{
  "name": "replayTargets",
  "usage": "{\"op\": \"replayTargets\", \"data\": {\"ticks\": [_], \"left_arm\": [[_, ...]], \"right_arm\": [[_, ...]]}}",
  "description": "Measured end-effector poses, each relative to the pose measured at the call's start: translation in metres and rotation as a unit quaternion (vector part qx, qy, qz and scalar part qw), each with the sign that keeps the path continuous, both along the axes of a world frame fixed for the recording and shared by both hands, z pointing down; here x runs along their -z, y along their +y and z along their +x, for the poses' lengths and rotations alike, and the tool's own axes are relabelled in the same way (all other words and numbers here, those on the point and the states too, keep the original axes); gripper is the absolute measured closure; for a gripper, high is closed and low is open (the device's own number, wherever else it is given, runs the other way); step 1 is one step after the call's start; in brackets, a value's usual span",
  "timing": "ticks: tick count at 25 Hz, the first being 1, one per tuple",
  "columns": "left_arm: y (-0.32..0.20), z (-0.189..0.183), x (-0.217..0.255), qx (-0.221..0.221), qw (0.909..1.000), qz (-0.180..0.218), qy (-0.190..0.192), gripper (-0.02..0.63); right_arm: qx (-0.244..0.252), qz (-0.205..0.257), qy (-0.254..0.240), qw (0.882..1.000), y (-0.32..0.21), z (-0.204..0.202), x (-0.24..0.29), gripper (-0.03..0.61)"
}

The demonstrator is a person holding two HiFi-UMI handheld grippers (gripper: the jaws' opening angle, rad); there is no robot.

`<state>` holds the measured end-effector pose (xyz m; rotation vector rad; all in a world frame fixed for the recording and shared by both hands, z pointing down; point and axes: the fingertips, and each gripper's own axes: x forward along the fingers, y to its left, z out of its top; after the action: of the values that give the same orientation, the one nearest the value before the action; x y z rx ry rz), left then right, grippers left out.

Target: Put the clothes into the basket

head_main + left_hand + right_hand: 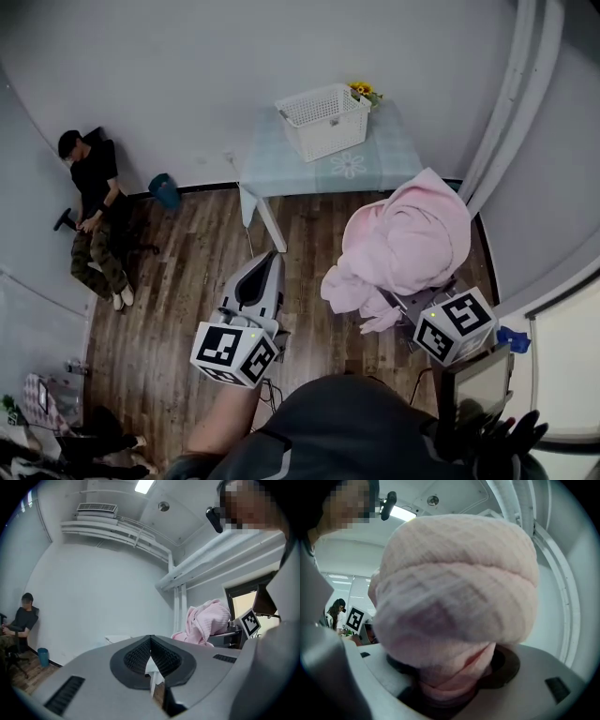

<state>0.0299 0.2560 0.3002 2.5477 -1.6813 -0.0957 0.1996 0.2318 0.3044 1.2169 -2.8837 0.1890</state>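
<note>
A brown wooden plank floor [187, 253] fills the room between pale grey walls, and at its far side a small table covered in a light blue-green cloth with a white flower print [375, 164] stands against the wall. The bulky pink waffle-knit garment [412, 234] hangs bunched in the air over the floor, on the near right side of the table and well apart from it. A person in a black top [94, 206] sits against the left wall. The white perforated plastic basket [328, 141] stands on the far part of the table, with nothing visible inside it. The right gripper [454, 686] is clenched on a thick fold of the pink garment, which swells over its jaws and blocks most of the right gripper view. The left gripper [270, 262] points toward the table, its jaw tips pressed together and nothing between them. A small blue bin [165, 190] sits by the wall, and yellow flowers [364, 92] show just behind the basket.
</note>
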Motion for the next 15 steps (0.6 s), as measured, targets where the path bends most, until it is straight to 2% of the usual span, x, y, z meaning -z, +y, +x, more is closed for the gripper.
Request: {"op": "replayTargets", "data": {"ticks": [6,11,15], "left_arm": [[-0.033,0.003,-0.010,0.018,0.9997,-0.013,-0.014,0.604],[-0.060,0.003,-0.016,0.015,0.9995,-0.020,-0.021,0.604],[-0.087,-0.010,-0.030,0.012,0.9996,-0.020,-0.012,0.604]], "right_arm": [[0.012,-0.007,-0.007,1.000,-0.040,0.009,-0.009,0.236],[0.014,-0.009,-0.015,1.000,-0.071,0.007,-0.015,0.236],[0.006,-0.009,-0.009,1.000,-0.097,-0.003,-0.026,0.236]]}}
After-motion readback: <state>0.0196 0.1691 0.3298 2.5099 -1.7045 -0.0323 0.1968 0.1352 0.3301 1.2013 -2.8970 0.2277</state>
